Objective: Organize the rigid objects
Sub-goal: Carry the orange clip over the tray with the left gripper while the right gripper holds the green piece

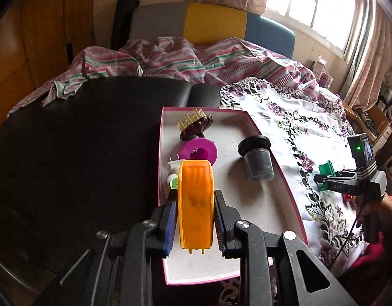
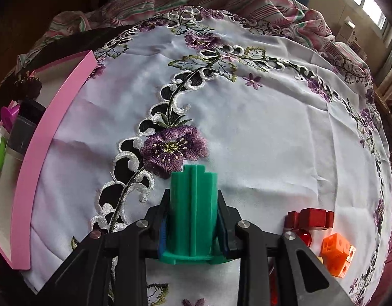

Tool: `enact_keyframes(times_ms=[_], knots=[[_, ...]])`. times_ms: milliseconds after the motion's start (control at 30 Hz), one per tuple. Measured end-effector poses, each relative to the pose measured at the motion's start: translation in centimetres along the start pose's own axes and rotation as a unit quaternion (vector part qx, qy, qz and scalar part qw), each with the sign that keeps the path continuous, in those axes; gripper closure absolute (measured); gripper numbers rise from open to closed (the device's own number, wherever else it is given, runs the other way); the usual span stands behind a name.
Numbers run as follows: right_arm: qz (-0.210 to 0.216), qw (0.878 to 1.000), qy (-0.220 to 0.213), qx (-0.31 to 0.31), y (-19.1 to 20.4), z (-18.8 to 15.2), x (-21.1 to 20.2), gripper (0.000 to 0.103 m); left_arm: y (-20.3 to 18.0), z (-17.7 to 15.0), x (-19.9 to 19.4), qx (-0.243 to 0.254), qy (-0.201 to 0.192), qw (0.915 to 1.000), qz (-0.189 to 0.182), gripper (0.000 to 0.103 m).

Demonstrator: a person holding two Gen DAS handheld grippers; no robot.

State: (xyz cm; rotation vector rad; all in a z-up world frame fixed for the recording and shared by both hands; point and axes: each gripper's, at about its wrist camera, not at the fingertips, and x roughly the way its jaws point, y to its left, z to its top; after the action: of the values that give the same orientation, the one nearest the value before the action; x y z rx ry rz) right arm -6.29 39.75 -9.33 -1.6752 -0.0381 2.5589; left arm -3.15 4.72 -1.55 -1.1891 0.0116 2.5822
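Observation:
My left gripper (image 1: 195, 199) is shut on an orange plastic piece (image 1: 195, 204) and holds it over the pink-rimmed box (image 1: 287, 191). In the box lie a dark brush with yellow bristles (image 1: 194, 125), a magenta ring (image 1: 199, 151), a white plug (image 1: 173, 166) with a green part, and a black-capped grey cup (image 1: 258, 162). My right gripper (image 2: 193, 199) is shut on a green plastic piece (image 2: 193, 211) above the embroidered white cloth (image 2: 259, 132). It also shows in the left wrist view (image 1: 320, 178), to the right of the box.
The pink box wall (image 2: 40, 153) stands left of the right gripper. A dark red block (image 2: 310, 218) and orange cubes (image 2: 337, 253) lie on the cloth at lower right. A black cushion (image 1: 81, 140) lies left of the box. Striped bedding (image 1: 170, 58) is behind.

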Motion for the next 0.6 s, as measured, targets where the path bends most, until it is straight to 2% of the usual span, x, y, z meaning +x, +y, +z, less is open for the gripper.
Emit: enact_keyframes(times_ms=[400, 500, 600], knots=[[-0.011, 1.0, -0.005, -0.017, 0.5, -0.2, -0.1, 0.073, -2.1, 1.2, 0.4, 0.029, -0.006, 0.9995, -0.01, 0.076], [-0.013, 1.0, -0.006, -0.021, 0.6, -0.3, -0.1, 0.073, -2.7, 1.5, 1.0, 0.029, 0.0, 0.9993, -0.022, 0.076], [-0.015, 1.0, -0.006, -0.024, 0.6, -0.3, -0.1, 0.073, -3.0, 2.3, 1.9, 0.02, 0.008, 0.9983, -0.054, 0.076]])
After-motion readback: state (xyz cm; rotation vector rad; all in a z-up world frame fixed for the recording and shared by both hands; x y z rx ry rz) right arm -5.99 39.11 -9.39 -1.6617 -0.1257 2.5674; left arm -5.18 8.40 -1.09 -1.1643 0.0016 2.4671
